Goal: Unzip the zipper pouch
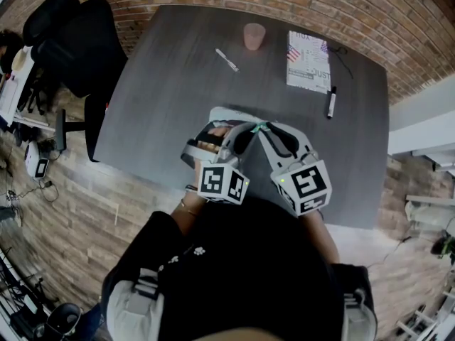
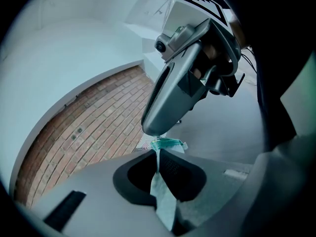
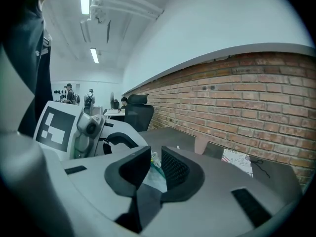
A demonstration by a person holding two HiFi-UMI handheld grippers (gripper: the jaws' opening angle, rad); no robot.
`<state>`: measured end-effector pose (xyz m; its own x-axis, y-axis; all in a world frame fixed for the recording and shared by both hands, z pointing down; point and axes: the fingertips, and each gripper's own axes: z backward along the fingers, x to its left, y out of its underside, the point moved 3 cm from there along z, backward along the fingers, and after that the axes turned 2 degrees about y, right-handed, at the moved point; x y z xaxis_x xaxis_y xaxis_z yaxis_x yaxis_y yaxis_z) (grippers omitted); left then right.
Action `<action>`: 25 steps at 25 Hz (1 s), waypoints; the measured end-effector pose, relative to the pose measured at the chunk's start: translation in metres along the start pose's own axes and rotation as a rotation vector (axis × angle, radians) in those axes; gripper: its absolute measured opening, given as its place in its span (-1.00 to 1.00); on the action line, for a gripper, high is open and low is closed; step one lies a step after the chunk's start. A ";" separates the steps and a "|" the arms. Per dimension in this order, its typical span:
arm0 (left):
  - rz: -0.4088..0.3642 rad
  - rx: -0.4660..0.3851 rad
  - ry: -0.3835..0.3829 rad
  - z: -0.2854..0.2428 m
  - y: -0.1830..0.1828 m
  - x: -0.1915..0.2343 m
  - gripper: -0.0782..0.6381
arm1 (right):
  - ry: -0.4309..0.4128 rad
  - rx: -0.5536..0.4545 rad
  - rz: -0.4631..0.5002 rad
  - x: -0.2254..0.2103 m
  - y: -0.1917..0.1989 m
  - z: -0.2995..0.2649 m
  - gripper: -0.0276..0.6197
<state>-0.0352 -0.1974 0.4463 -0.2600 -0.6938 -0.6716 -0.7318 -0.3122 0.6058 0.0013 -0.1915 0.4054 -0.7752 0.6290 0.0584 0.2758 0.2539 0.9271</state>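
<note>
The zipper pouch [image 1: 229,113] is pale with a teal zipper, held up over the near part of the dark table [image 1: 163,105]. My left gripper [image 1: 242,130] is shut on the pouch's pale fabric [image 2: 160,189], which runs between its pads. My right gripper [image 1: 264,131] comes in from the right, and the two tips nearly meet. In the left gripper view, the right gripper [image 2: 157,132] has its tip on the teal zipper end [image 2: 169,143]. In the right gripper view, pale pouch material [image 3: 154,176] fills the gap between the right gripper's [image 3: 155,158] pads.
At the table's far side stand a pink cup [image 1: 254,35], a white pen [image 1: 227,60], a printed booklet [image 1: 308,60] and a black marker [image 1: 331,102]. A black office chair [image 1: 78,41] sits at the left. Brick floor surrounds the table.
</note>
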 end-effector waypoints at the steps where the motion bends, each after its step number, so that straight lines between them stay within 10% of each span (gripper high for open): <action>1: -0.003 0.004 -0.003 0.000 0.001 0.001 -0.74 | 0.004 -0.002 -0.009 -0.002 0.001 0.001 -0.73; 10: -0.054 -0.007 -0.021 0.006 -0.002 0.001 -0.74 | -0.058 -0.070 -0.138 -0.009 0.010 0.000 -0.81; 25: 0.086 -0.066 0.001 0.009 -0.001 -0.003 -0.75 | -0.058 -0.063 -0.140 -0.010 0.013 0.003 -0.91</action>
<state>-0.0394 -0.1898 0.4440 -0.3189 -0.7207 -0.6155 -0.6638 -0.2937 0.6878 0.0141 -0.1925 0.4158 -0.7688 0.6327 -0.0929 0.1300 0.2969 0.9460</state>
